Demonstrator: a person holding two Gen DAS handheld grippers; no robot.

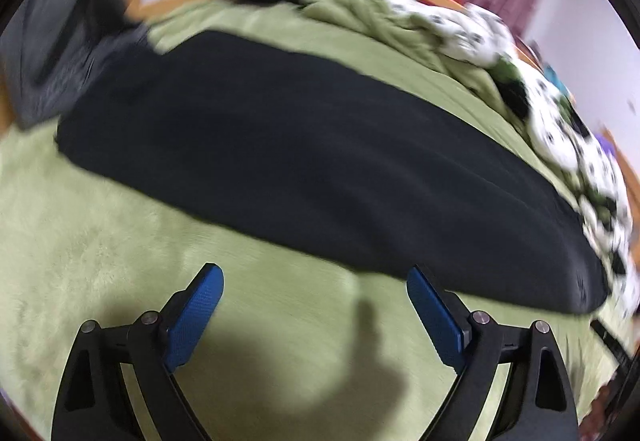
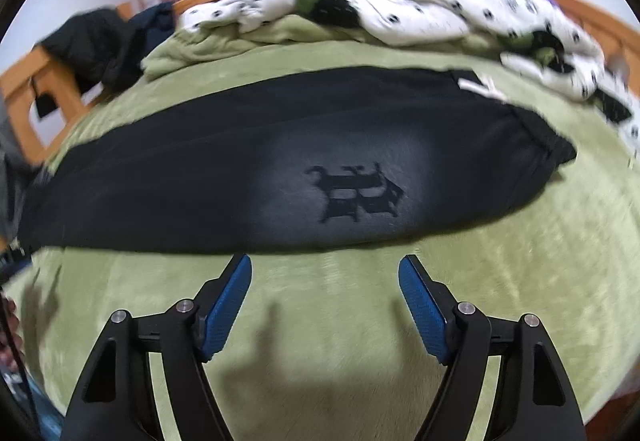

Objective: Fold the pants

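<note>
the left gripper (image 1: 314, 277) and right gripper (image 2: 325, 267) are hovering wide open and empty just short of the black pants (image 2: 280, 161), which are lying lengthwise, seemingly leg over leg, across the green blanket (image 2: 340, 321), likely lining up for the next fold.

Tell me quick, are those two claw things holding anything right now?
Left gripper: open, holding nothing, short of the black pants.
Right gripper: open, holding nothing, its fingers over the green blanket.
</note>
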